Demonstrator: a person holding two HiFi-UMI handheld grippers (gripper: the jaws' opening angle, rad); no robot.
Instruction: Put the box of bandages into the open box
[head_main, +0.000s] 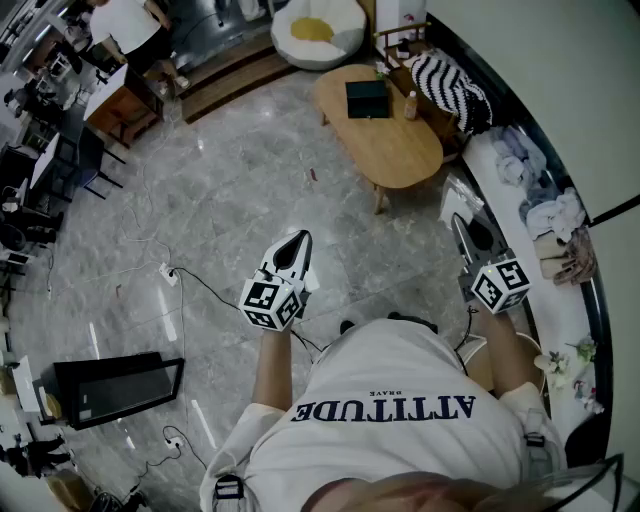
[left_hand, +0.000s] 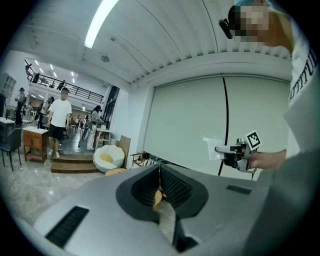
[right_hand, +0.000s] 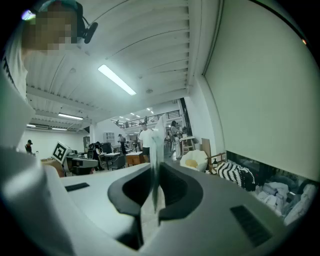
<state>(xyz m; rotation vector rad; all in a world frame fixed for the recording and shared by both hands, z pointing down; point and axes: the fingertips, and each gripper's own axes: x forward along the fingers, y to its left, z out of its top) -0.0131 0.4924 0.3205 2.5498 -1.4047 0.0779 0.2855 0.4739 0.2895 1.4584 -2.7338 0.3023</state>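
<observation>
Bandage box is hard to find from here. No small box of that kind shows plainly in any view. It may sit on the light brown oval wooden surface (head_main: 400, 150) at the top of the head view, well apart from both claws. It may also be hidden in the heap of pale cloths (head_main: 540, 195) at the right edge.

A dark square box (head_main: 367, 98) lies on that surface, with a small bottle (head_main: 410, 104) near it. It is too small to tell if this is the open box.

A box of bandages is likely thin card: light, stiff, but easy to squash. I think it should be pinched softly on two flat sides, near the middle.

The left claw (head_main: 296, 240) is clenched with nothing in it. The right claw (head_main: 462, 222) is clenched and empty too. The left claw is held out above the grey stone floor (head_main: 220, 190).
</observation>
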